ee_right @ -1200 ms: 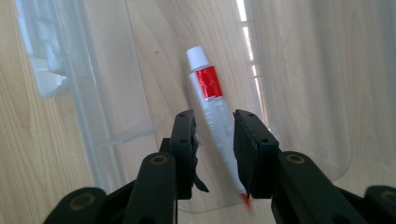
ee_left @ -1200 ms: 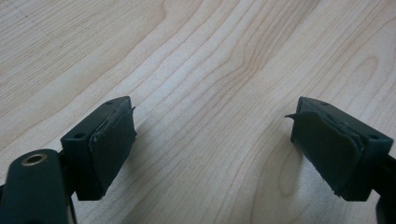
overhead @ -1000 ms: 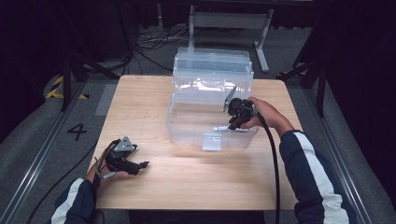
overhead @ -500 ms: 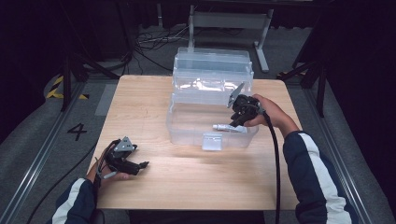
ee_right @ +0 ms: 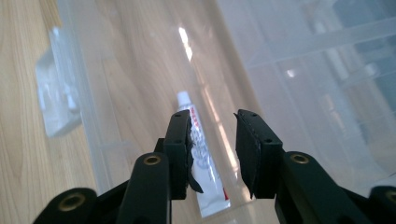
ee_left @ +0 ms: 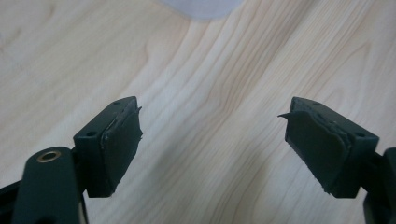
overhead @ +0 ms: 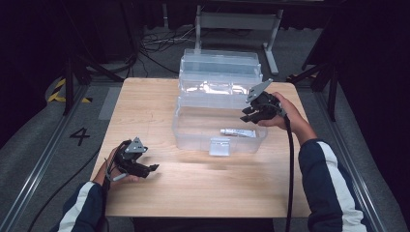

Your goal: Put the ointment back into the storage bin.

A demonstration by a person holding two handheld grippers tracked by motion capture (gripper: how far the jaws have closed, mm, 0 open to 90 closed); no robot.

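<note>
High view: one tube [overhead: 238, 132], one clear box [overhead: 193, 133], two tongs.

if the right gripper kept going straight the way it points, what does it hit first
Probably the white tube lying on the floor of the clear box; the right gripper points down at it with jaws apart, though depth is unclear.

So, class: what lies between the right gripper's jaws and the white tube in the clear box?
Nothing. In the right gripper view the right gripper hangs open above the white tube, which lies on the floor of the clear box, with just air between.
</note>
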